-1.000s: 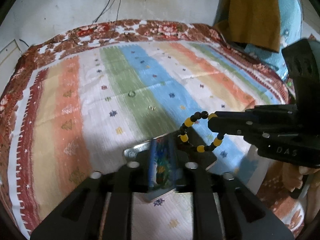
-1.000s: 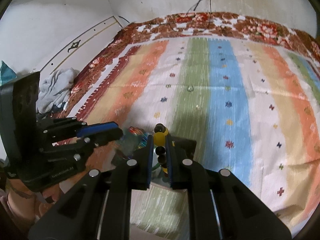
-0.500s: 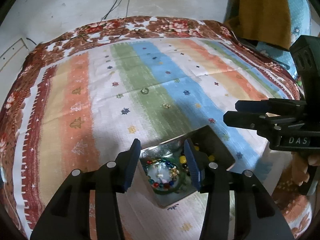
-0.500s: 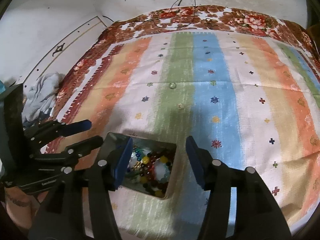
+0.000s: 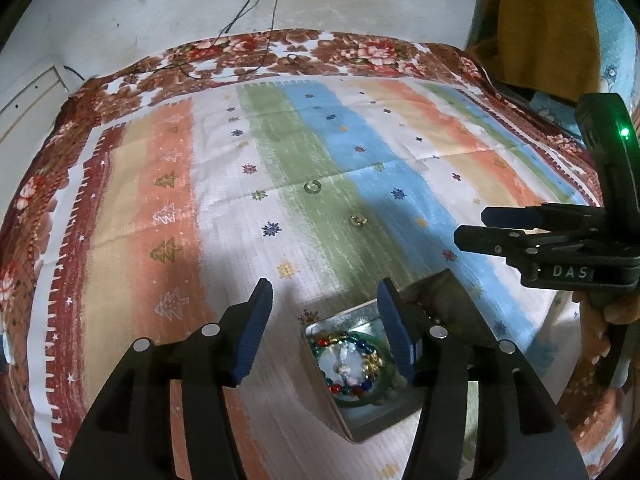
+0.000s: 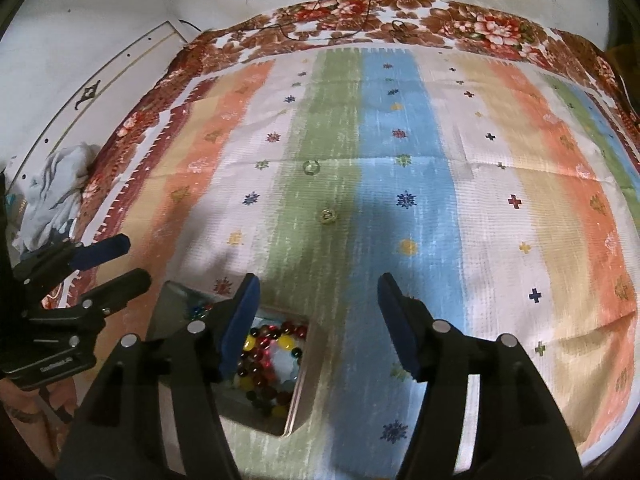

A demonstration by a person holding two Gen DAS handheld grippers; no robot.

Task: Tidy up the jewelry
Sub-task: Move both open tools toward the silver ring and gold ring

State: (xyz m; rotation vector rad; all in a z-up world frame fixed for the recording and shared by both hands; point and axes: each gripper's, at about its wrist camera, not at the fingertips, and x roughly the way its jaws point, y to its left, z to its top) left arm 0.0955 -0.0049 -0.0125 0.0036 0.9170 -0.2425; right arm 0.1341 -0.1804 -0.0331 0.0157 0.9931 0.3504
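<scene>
An open metal box (image 5: pixel 362 428) with its lid up lies on the striped cloth near me; it also shows in the right wrist view (image 6: pixel 304 376). Beaded bracelets (image 5: pixel 352 360) fill it, among them red, yellow and black beads (image 6: pixel 268 356). Two small rings lie farther out on the green stripe: a nearer one (image 5: pixel 358 221) (image 6: pixel 329 216) and a farther one (image 5: pixel 312 187) (image 6: pixel 311 167). My left gripper (image 5: pixel 324 300) is open and empty above the box's left side. My right gripper (image 6: pixel 316 292) is open and empty just right of the box.
The striped cloth (image 5: pixel 160 200) covers a bed against a white wall, with cables (image 5: pixel 256 8) hanging at the back. Brown and blue fabric (image 5: pixel 540 20) is piled at the far right. A crumpled grey cloth (image 6: pixel 56 192) lies off the bed's left edge.
The right gripper opened and let the black-and-yellow bead bracelet go into the box. The left gripper let go of the box lid and opened. Both have pulled back and up.
</scene>
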